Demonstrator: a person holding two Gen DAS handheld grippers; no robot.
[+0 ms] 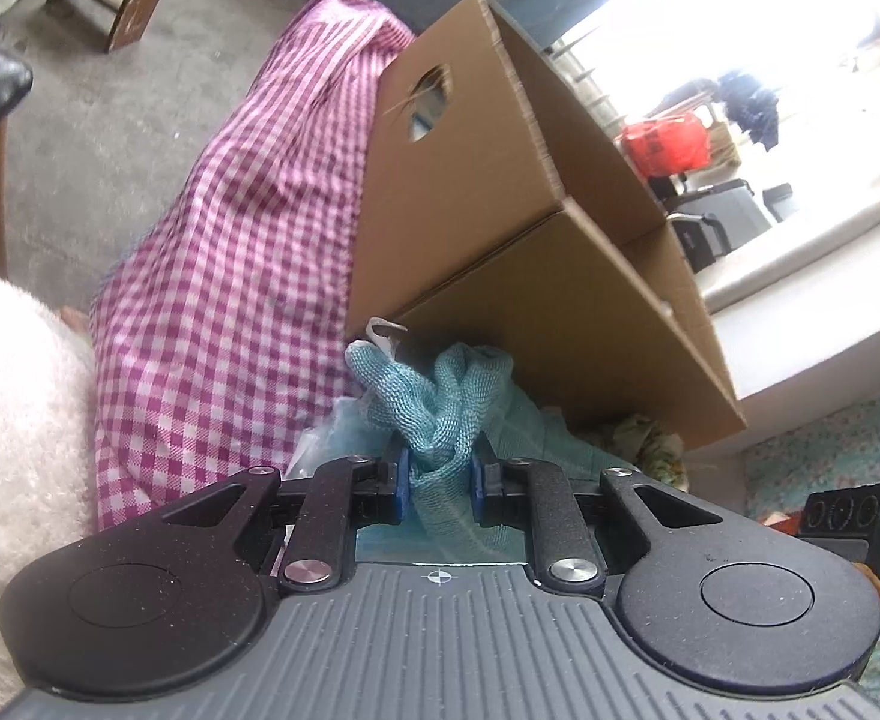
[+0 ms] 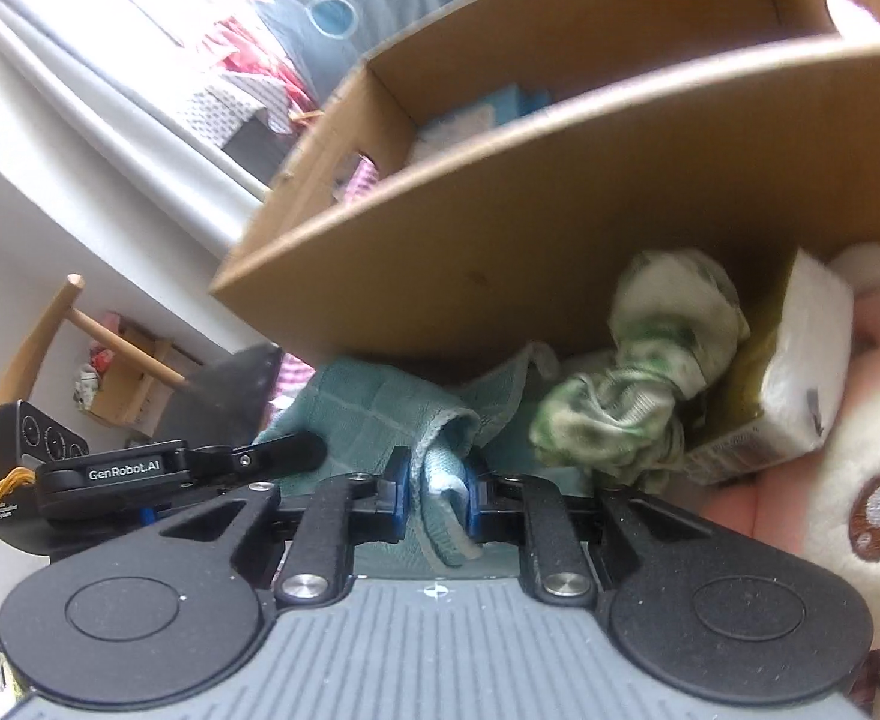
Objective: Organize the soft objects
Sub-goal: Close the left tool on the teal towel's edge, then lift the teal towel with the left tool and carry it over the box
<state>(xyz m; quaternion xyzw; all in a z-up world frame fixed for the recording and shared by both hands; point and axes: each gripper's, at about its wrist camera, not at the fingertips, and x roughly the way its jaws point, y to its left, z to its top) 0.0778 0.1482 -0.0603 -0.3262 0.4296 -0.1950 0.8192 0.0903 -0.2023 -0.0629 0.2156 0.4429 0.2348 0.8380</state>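
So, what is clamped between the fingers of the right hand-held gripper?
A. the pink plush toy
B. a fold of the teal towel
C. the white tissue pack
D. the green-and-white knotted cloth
B: in the right wrist view the right hand-held gripper is shut on a fold of the teal towel; the knotted cloth lies beside it, untouched.

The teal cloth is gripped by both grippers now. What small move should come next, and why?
Probably lift both ends together toward the cardboard box. The left gripper and the right gripper are each shut on the teal cloth, which lies low in front of the box wall, so it must rise to clear the rim.
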